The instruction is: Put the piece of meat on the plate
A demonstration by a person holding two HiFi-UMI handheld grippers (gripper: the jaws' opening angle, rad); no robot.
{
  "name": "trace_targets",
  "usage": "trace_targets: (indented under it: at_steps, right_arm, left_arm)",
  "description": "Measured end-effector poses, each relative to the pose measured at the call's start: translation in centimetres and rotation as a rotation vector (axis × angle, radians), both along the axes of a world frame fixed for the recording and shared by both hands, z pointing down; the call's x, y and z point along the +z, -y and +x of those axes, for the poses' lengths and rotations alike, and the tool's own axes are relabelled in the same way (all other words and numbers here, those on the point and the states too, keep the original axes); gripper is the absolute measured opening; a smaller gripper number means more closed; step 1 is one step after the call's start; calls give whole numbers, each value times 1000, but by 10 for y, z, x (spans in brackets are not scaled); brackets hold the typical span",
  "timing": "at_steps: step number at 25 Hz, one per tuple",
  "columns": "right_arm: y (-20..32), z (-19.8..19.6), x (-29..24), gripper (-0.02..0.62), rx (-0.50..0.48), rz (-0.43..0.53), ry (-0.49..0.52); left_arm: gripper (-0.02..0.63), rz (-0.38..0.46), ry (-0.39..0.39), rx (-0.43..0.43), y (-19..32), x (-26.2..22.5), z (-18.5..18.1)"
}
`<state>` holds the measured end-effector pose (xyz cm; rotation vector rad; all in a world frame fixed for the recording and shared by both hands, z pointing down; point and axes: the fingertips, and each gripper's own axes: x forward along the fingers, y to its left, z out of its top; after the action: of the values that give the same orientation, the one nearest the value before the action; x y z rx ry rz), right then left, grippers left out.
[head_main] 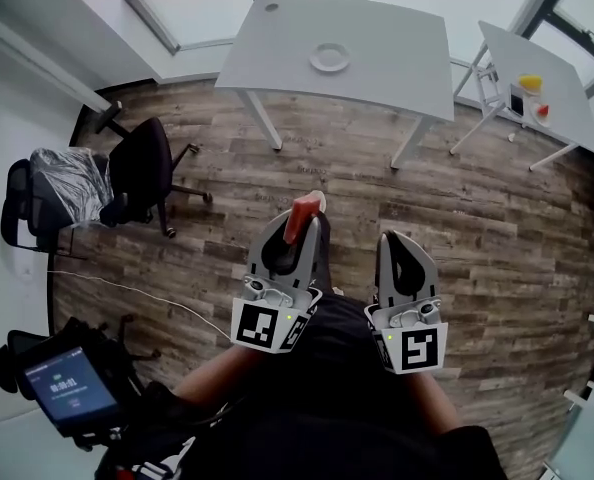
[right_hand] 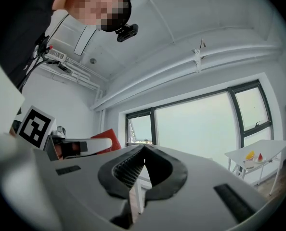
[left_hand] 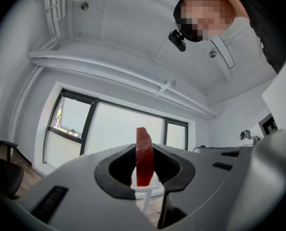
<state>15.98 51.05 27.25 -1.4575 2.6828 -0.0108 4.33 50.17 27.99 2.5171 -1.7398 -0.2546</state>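
A flat red piece of meat (head_main: 299,216) stands on edge between the jaws of my left gripper (head_main: 302,226), which is shut on it. In the left gripper view the meat (left_hand: 143,141) sticks up above the pads of the left gripper (left_hand: 144,163). My right gripper (head_main: 397,243) is held level beside the left one; its tips meet with nothing between them (right_hand: 144,153). The right gripper view also catches the meat (right_hand: 107,139) at its left. A white plate (head_main: 329,58) lies on the white table (head_main: 397,48) far ahead, well beyond both grippers.
Wooden floor lies between me and the table. A black office chair (head_main: 142,173) stands at the left. A second white table (head_main: 552,98) at the right carries a yellow thing (head_main: 530,83). A lit screen (head_main: 70,388) is at the lower left.
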Motion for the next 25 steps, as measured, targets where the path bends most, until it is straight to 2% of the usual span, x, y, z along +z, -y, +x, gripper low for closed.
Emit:
trace_targets:
  at_steps: [8,13,18,22,25]
  right_arm:
    - [70,-5,6,3,31,7,8]
    - [164,-37,9,5,33,-15,-3]
    - [192,-50,-1,3,13,5,20]
    - [278,-85,-19,3,-4,12,16]
    - [321,-102,-29,5,-3,21,21]
  left_arm:
    - [92,-8,3,15,71,10,-10]
    - [92,-24,12,9,160,13,-41]
    - [92,-13,35,43,189,8,-39]
    - [92,-35,26,62,271,-3,-66]
    - [92,-33,14,72,312,-8,-80]
